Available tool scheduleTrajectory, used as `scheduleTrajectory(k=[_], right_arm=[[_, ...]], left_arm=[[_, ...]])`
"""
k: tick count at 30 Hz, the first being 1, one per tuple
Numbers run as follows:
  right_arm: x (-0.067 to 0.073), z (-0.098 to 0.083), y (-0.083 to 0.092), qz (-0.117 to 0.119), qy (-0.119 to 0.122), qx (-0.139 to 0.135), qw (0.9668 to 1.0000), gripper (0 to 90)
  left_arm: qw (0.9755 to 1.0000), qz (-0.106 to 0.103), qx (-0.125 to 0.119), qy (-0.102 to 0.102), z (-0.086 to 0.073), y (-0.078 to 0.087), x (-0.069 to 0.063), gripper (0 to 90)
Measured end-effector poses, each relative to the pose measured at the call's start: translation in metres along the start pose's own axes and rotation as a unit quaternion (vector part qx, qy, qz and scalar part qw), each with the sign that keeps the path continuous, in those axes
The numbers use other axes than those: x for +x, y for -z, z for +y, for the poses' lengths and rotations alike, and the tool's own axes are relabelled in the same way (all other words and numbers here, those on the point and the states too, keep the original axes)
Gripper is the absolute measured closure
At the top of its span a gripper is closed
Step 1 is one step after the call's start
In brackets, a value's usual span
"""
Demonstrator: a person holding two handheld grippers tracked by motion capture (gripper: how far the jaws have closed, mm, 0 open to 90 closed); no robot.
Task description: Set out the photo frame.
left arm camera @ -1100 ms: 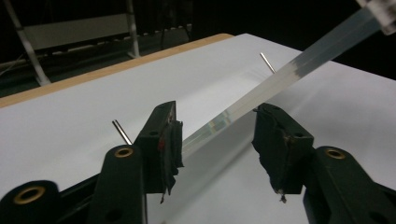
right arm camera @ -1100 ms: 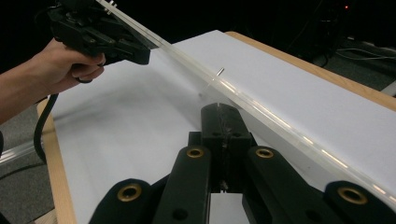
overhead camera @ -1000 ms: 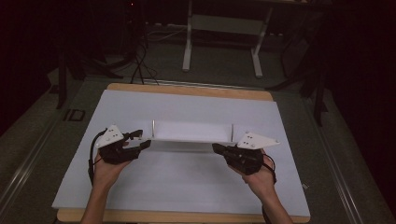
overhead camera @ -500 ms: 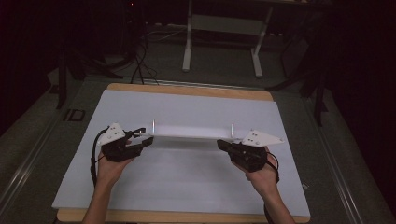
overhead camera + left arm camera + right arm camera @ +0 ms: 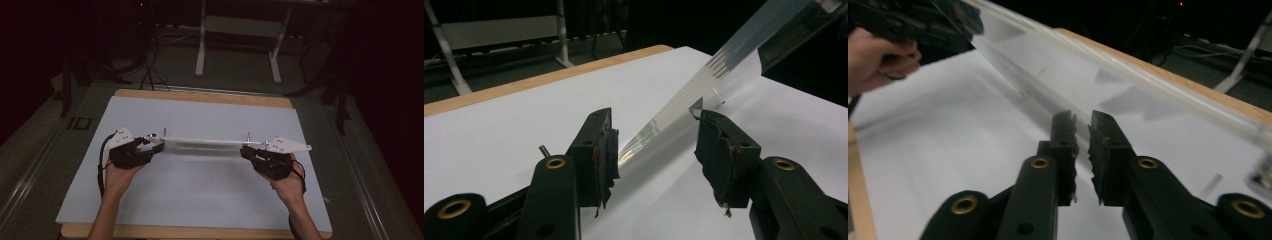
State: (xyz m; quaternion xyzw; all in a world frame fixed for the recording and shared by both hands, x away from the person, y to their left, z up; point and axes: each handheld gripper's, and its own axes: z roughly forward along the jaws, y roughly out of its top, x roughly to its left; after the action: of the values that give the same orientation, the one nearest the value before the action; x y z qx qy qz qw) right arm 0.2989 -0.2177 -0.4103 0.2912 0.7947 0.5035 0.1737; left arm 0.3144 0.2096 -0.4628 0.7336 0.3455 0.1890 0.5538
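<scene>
**While the strip hangs between my two grippers, the right one lets go**

Though my left gripper [image 5: 156,142] has its jaws standing wide, they look clamped across the width of the long clear plastic strip [image 5: 205,141], one edge against each pad. My right gripper [image 5: 245,150] has just been opening its jaws. They now stand a narrow slit apart, with the strip's other end running into that slit, and I cannot tell whether the pads still press on it.

The strip is held above the white sheet-covered table [image 5: 200,200], and a soft shadow lies under it. Its long axis runs across the table from one gripper to the other, straight out ahead of each pair of jaws. Its two small metal posts stand upright near the ends. If the right jaws do come free, I judge the left gripper must carry the whole length alone, so the far end could sag towards the table
</scene>
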Motion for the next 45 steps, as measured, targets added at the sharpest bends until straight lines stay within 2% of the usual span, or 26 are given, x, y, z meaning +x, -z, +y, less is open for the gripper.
scheduleTrajectory(k=[11,17,27,32,37,42,45], right_arm=[[-0.016,-0.007,0.004,-0.027,-0.014,0.002,0.9995,77.5],[-0.028,-0.011,0.01,-0.052,-0.024,0.002,0.9983,76.9],[-0.041,-0.017,0.014,-0.09,-0.03,0.008,0.9955,75.5],[-0.045,-0.018,0.016,-0.101,-0.046,-0.001,0.9938,74.0],[-0.051,-0.017,0.015,-0.119,-0.05,-0.006,0.9916,69.3],[-0.055,-0.016,0.01,-0.108,-0.042,-0.009,0.9932,67.9],[-0.06,-0.017,0.004,-0.097,-0.042,-0.014,0.9943,64.2]], left_arm=[[0.9999,0.003,0.002,0.013,0.006,-0.003,0.004,49.2],[0.9998,0.006,0.0,0.019,0.009,-0.006,0.007,49.7],[0.9995,0.009,0.002,0.031,0.013,-0.009,0.011,50.0],[0.9992,0.01,0.001,0.038,0.015,-0.011,0.013,50.3],[0.9992,0.007,0.005,0.038,0.017,-0.011,0.015,50.6],[0.9993,0.006,0.007,0.037,0.018,-0.011,0.015,50.8],[0.9991,0.009,0.004,0.04,0.019,-0.013,0.017,51.1]])
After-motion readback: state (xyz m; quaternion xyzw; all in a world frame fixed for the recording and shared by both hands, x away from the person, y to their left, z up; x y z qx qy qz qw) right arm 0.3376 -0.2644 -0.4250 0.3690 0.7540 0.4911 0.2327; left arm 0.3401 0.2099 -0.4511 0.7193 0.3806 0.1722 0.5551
